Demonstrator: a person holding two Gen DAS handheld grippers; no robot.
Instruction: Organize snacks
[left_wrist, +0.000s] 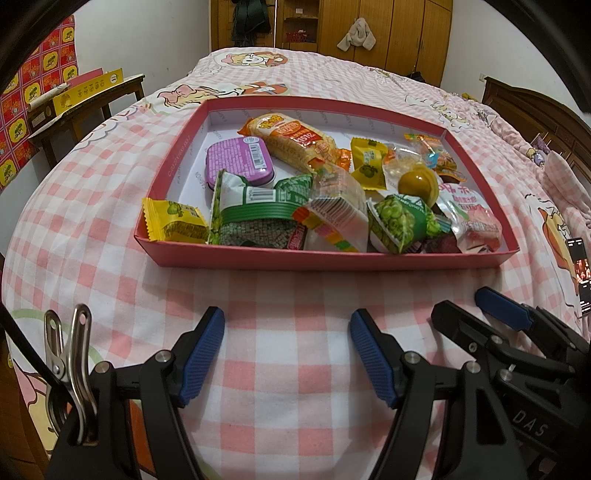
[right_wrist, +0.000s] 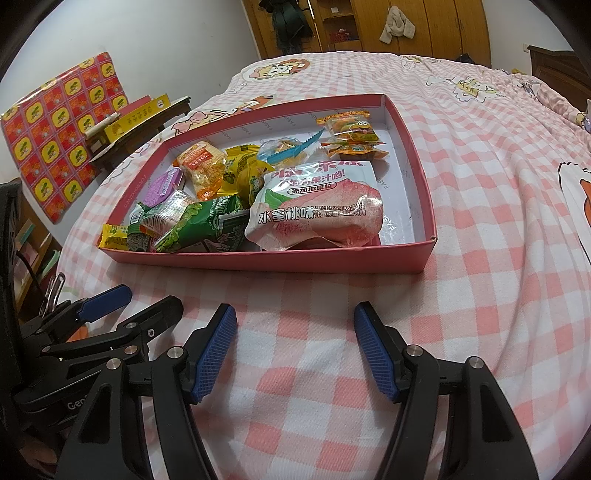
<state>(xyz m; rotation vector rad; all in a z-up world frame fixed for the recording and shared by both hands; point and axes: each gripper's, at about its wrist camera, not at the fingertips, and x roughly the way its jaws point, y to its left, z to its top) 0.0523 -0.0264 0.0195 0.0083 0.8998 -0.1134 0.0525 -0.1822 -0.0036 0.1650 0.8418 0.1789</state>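
A: Shallow pink cardboard box (left_wrist: 236, 254) on the pink-and-white checked bedspread (left_wrist: 295, 369), at 12 o'clock from both tools. Snacks all inside, none seen loose on the cloth.

B: Tool state?

A: Left gripper (left_wrist: 287, 354) spread wide, nothing between the blue pads. Right gripper (right_wrist: 295, 350) likewise wide apart, empty. Both low over the cloth, short of the box's near wall.

B: Layout inside?

A: Heaped toward the near wall. Purple rounded tin (left_wrist: 238, 162) at 10 o'clock, long orange cracker pack (left_wrist: 291, 142) at 12, green pea bags (left_wrist: 255, 218) overlapping near the front, pink-and-white peach jelly pouch (right_wrist: 314, 206) at 4 o'clock, small yellow wrapped candy (left_wrist: 173, 221) in the 8 o'clock corner. Bare floor along the far wall and the 3 o'clock side.

B: Stage?

A: Fits both: pile gathered and finished, or sorting within the box to come. Can't settle from this.

B: Tips if handling?

A: Take top-lying packs only, pinch at crimped seams, not across puffed middles. Crinkly film likely slippery. Approach over the near wall, not against it; light cardboard probably slides on soft bedding.
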